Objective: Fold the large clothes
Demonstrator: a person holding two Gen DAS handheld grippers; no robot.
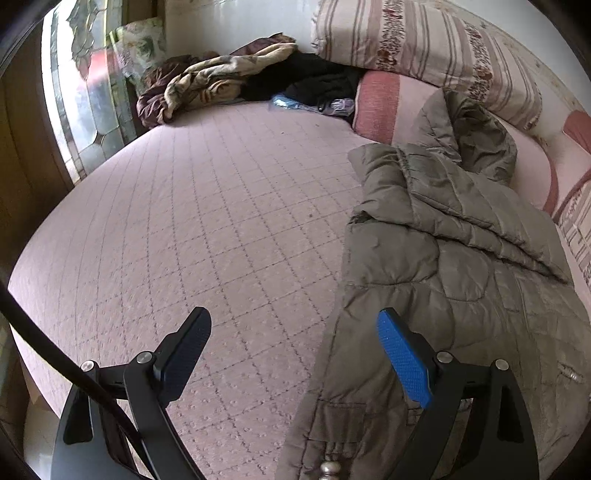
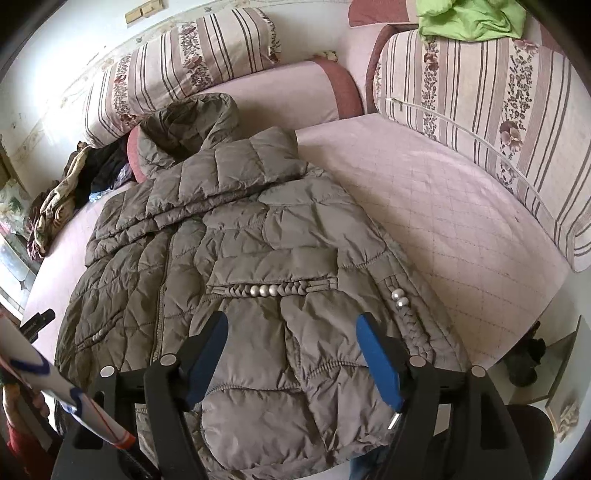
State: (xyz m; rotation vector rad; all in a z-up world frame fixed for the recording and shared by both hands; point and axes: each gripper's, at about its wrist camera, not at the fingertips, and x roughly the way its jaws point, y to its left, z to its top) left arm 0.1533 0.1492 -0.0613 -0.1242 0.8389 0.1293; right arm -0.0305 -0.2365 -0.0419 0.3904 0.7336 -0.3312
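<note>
A grey-brown quilted puffer jacket point(image 2: 240, 266) lies on the pink quilted bed point(image 2: 443, 206), hood toward the pillows, one sleeve folded across its chest. Its braided trim with silver beads point(image 2: 262, 290) faces up. My right gripper point(image 2: 291, 325) is open above the jacket's lower hem, holding nothing. In the left wrist view the jacket point(image 1: 443, 266) fills the right side. My left gripper point(image 1: 293, 321) is open and empty, its right finger over the jacket's left edge, its left finger over the bare bed point(image 1: 184, 221).
Striped floral pillows point(image 2: 480, 110) and a pink bolster point(image 2: 280, 92) line the head and right side of the bed. A heap of dark and beige clothes point(image 1: 221, 85) lies at the far corner. A green cloth point(image 2: 469, 18) sits on a pillow. A window point(image 1: 81, 92) is left.
</note>
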